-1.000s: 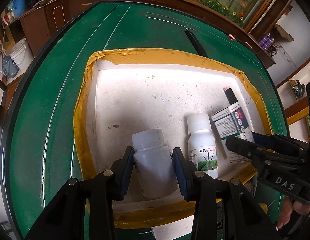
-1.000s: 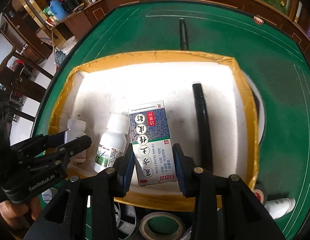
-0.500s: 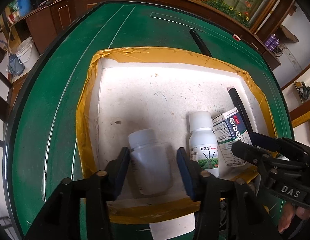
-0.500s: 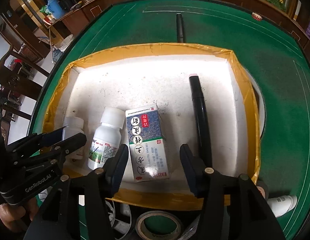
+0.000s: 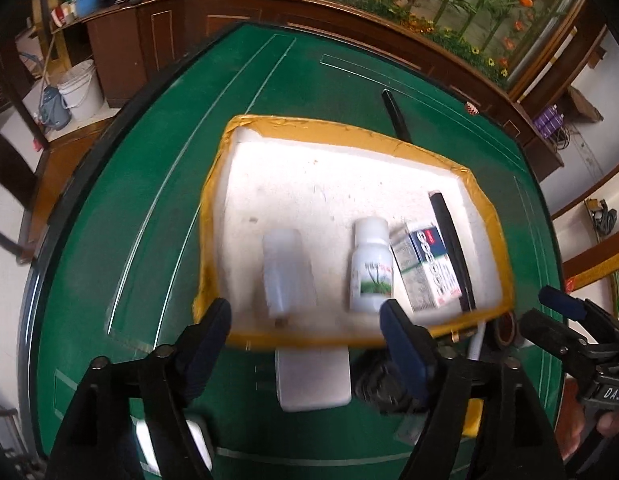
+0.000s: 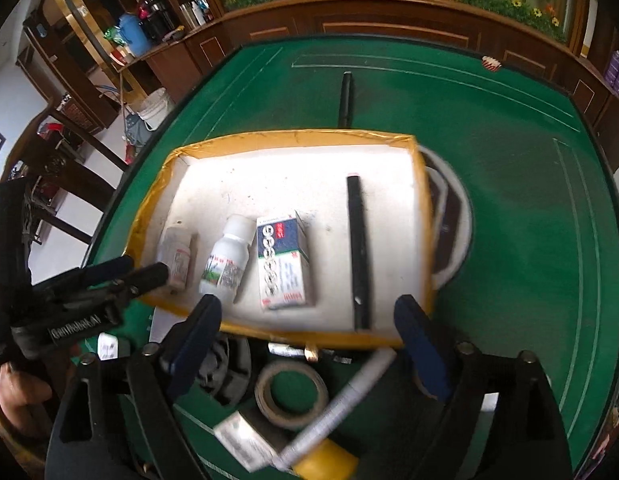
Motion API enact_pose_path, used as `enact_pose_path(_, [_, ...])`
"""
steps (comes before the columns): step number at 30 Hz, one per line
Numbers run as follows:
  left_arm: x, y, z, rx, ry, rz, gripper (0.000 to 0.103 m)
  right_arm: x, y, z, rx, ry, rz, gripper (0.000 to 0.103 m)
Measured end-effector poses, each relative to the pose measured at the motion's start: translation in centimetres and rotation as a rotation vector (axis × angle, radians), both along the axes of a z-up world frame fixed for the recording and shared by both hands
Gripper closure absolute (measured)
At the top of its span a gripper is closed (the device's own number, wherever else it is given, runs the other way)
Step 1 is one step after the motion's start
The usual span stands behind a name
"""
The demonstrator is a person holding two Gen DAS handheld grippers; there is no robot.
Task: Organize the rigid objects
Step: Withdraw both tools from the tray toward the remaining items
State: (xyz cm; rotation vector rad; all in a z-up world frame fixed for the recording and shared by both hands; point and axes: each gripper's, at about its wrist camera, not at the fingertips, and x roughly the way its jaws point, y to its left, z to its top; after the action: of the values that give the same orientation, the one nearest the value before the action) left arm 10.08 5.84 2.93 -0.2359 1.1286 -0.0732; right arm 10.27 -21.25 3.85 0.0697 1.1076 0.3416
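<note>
Four items in yellow-rimmed tray [image 6: 423, 216]

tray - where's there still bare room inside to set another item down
The tray floor is bare across its far half, beyond the plain bottle, labelled bottle, box and black pen. The near edge is crowded; a narrower strip lies between box and pen.

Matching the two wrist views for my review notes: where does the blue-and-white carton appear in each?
Left wrist view: the blue-and-white carton lies right of centre, between the labelled white bottle and the black pen.
Right wrist view: the carton lies near centre, again between bottle and pen.
Shared landmark: the yellow-taped tray.
</note>
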Motion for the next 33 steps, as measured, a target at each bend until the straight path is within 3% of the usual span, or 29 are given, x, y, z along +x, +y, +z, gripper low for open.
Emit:
enact_pose_path(2, [-1.3,-0.1,-0.3,-0.009,0.029,0.009,0.008,-1.2,-1.3,0.1,0.016,0.003,0.007,0.008])
enact_pose_path(13, [-7.6,-5.7,-2.7,-0.102,0.153,0.032,0.008,-6.5,-8.6,-2.2,0.054,0.056,-0.069,0.008])
enact_pose_path(17, [-7.9,-8.6,-3.4,-0.09,0.184,0.017,0.008,-7.4,-11.2,-2.7,0.047,0.056,-0.088,0.008])
enact_pose_path(25, [-6.6,-11.8,-5.2,-0.099,0.217,0.125,0.008,-8.5,-14.5,-3.7,0.061,0.065,-0.094,0.008])
enact_pose_path(29, [-6.5,-12.7,-5.9,-0.042,0.219,0.137,0.024,-8.6,-15.0,-3.7,0.049,0.046,-0.069,0.008])
enact_pose_path(30, [-6.5,-12.8,-5.8,-0.028,0.214,0.134,0.036,-8.5,-15.2,-3.7,0.043,0.039,-0.064,0.008])
enact_pose_path(33, [-6.8,-12.4,-5.7,-0.041,0.219,0.121,0.04,-8.1,-15.9,-3.8,0.048,0.034,-0.06,0.008])
